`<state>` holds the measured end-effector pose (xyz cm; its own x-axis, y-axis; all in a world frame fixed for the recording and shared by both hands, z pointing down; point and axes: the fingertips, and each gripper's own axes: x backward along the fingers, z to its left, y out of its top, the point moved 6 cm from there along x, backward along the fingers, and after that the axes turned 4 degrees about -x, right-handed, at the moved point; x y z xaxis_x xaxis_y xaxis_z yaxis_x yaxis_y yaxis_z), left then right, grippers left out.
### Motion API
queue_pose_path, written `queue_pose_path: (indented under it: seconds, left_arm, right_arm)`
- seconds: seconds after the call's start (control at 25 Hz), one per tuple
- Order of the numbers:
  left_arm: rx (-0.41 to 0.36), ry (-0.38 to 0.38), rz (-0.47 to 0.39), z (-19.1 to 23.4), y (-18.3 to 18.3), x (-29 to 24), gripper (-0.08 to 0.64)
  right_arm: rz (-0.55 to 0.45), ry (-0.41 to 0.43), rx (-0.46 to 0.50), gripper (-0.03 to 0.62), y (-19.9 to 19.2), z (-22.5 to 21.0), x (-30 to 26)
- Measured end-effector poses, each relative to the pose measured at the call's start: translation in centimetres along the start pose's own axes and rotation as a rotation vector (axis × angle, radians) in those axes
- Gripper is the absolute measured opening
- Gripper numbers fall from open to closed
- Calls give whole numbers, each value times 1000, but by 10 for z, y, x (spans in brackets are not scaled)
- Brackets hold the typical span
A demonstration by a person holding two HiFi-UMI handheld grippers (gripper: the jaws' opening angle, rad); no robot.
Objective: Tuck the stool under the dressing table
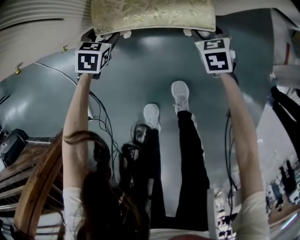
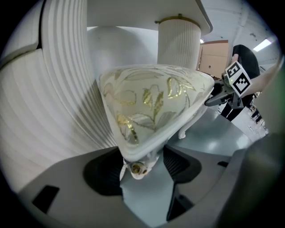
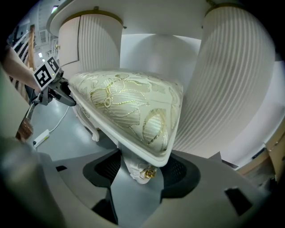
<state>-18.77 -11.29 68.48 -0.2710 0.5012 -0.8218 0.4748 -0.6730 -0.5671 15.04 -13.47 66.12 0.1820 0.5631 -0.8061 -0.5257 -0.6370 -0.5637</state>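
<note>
The left gripper (image 2: pixel 141 174) has its jaws set wide and clamped on the stool's (image 2: pixel 151 102) near left corner, at the carved leg top. The right gripper (image 3: pixel 139 174) grips the near right corner the same way. The stool sits between the table's (image 2: pixel 133 13) ribbed white pedestals (image 3: pixel 231 80), over a glossy grey floor (image 1: pixel 140 65). Cables (image 1: pixel 101 117) trail beside the person's feet (image 1: pixel 180 93).

Glossy grey-blue floor (image 1: pixel 140 61). A cream stool (image 1: pixel 152 14) with a gold pattern stands on it on curved white legs. The dressing table (image 3: pixel 236 80) has ribbed white pedestals that rise from the floor just beside the stool, one on each side. Nearer the person than the stool are two white shoes (image 1: pixel 180 93) and dark cables (image 1: pixel 101 117). A small white box (image 3: pixel 41 138) on a cable lies left of the stool.
</note>
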Motion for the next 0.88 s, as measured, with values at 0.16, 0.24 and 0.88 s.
queue_pose_path:
  seconds: [0.16, 0.24, 0.88]
  left_arm:
    - [28, 11, -17, -6, 11, -5, 285]
    - [32, 14, -29, -6, 11, -6, 285]
    - [40, 86, -61, 35, 56, -34, 285]
  right_arm:
    - [-8, 13, 27, 270, 9, -21, -8]
    - [-11, 27, 44, 270, 13, -25, -10]
    - [-40, -25, 11, 272, 62, -52, -52]
